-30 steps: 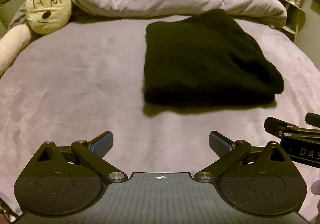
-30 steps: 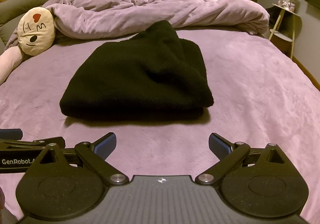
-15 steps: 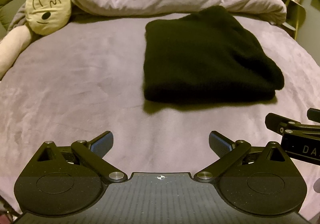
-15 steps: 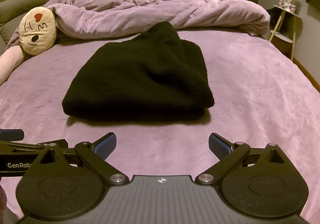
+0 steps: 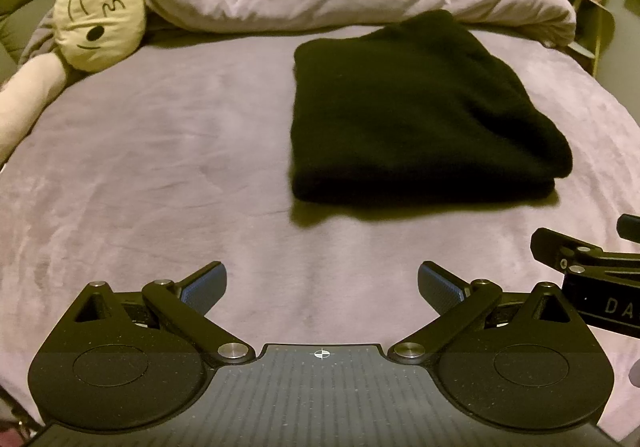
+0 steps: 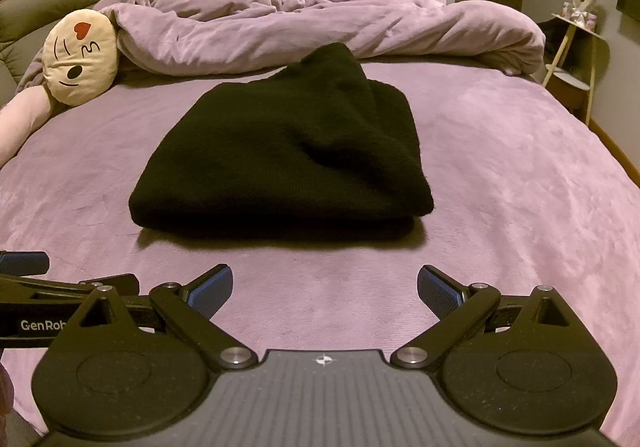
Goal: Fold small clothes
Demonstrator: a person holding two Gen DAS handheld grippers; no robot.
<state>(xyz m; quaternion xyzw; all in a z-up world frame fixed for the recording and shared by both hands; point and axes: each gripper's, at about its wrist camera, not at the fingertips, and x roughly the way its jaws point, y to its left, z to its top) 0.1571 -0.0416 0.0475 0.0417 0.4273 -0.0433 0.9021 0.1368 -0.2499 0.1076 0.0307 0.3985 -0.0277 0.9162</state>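
Note:
A black knit garment [image 5: 416, 115] lies folded into a thick rectangle on the purple bed sheet [image 5: 160, 151]; in the right wrist view the same garment [image 6: 288, 155] sits straight ahead. My left gripper [image 5: 322, 281] hovers open over bare sheet, short of the garment's near left corner, nothing between its fingers. My right gripper [image 6: 325, 283] is open too, in front of the garment's near edge and apart from it. Each gripper shows at the edge of the other's view.
A rumpled purple duvet [image 6: 320, 27] is heaped across the far side of the bed. A cream plush cushion with a heart [image 5: 100, 33] lies at the far left. A small side table [image 6: 576, 47] stands off the bed's right edge, white wardrobe doors behind.
Both grippers have drawn back slightly from the folded garment, which sits a little farther away in both views. The garment itself has not moved.

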